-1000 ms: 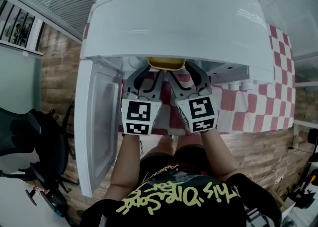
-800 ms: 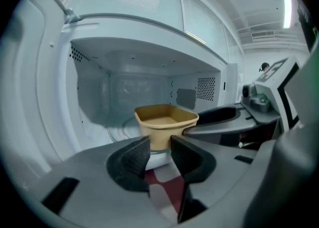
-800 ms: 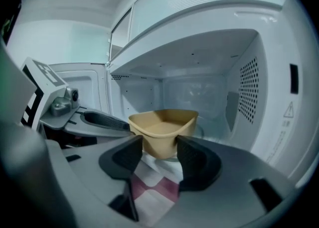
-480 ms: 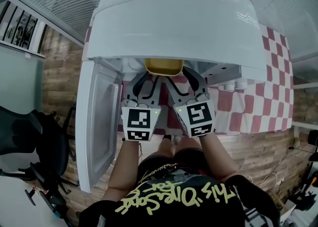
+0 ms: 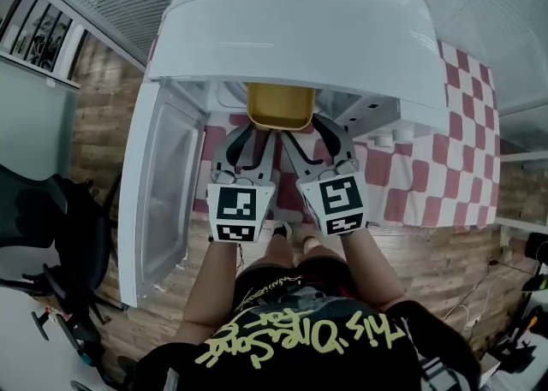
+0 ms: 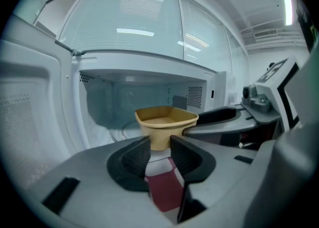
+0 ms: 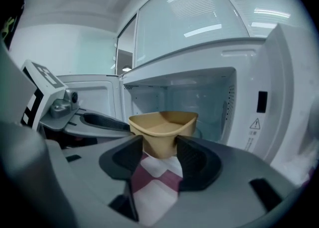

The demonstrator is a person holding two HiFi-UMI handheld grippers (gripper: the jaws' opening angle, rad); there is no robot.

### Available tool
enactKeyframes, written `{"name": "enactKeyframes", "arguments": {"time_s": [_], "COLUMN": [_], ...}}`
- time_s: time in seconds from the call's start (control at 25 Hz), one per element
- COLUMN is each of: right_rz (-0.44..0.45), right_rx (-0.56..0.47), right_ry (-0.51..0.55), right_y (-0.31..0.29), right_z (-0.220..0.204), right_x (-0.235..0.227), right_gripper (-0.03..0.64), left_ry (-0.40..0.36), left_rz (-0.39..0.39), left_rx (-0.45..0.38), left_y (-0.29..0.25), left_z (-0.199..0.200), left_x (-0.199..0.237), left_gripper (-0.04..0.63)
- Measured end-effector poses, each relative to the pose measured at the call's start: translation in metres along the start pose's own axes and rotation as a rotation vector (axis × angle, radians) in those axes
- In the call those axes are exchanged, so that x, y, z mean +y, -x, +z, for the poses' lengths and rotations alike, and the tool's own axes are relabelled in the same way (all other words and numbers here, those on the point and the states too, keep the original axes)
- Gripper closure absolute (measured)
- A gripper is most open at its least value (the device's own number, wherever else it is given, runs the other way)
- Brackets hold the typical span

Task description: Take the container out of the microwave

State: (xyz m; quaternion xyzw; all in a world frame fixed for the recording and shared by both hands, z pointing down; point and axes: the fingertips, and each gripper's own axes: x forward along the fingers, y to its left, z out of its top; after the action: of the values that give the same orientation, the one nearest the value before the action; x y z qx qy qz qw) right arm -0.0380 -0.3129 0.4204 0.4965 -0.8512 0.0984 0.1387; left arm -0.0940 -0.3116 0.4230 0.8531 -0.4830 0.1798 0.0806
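Forearms stretched forward side by side, left gripper (image 5: 254,131) and right gripper (image 5: 310,128) each clamped on the tub (image 5: 279,105) (tan, bare inside), at the microwave (image 5: 300,30) mouth

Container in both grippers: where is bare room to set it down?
The checked cloth right of the microwave is bare up to the table edge, except small white items by the microwave's front corner. A narrower strip lies directly before the opening. The left side is crowded: the open door fills it.
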Motion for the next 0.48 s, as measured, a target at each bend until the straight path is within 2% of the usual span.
{"name": "enactKeyframes", "arguments": {"time_s": [0.48], "right_rz": [0.058], "right_rx": [-0.019], "right_ry": [0.02], "right_y": [0.037], "right_z": [-0.005], "right_x": [0.008], "right_gripper": [0.399], "left_ry": [0.012], "left_rz": [0.066], "left_rx": [-0.009], "left_y": [0.029], "left_z": [-0.002], "left_x": [-0.029], "left_gripper": [0.466]}}
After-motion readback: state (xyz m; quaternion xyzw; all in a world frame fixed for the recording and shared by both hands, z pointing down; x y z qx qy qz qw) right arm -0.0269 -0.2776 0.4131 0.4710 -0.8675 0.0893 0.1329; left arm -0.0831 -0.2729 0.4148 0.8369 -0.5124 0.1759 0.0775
